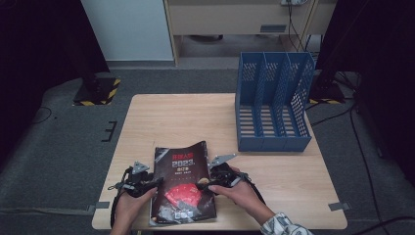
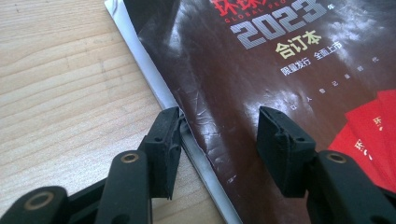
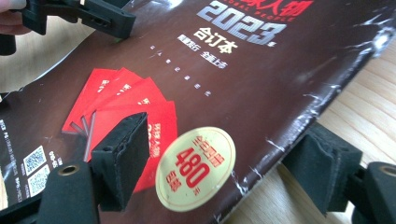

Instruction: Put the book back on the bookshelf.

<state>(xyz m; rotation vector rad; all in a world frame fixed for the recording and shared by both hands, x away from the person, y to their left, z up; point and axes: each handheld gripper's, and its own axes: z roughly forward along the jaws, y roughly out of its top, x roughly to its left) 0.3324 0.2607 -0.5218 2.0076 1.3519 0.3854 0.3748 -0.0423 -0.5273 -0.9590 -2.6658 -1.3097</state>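
A dark glossy magazine [image 1: 183,183] with "2023" and red cards on its cover lies near the table's front edge. My left gripper [image 1: 155,185] is at its left edge. In the left gripper view, the jaws [image 2: 219,135] stand apart, one on the bare wood and one over the cover [image 2: 261,70]. My right gripper [image 1: 201,185] is at the magazine's right edge. In the right gripper view, its jaws [image 3: 224,158] straddle that edge, one above the cover [image 3: 210,84] and one below the lifted border. The left gripper [image 3: 100,16] shows there too, at the cover's far side.
A blue three-slot file rack [image 1: 271,103] stands at the back right of the wooden table [image 1: 186,117]. Bare wood lies between the rack and the magazine. A round "480" sticker [image 3: 196,168] sits on the cover near my right jaws.
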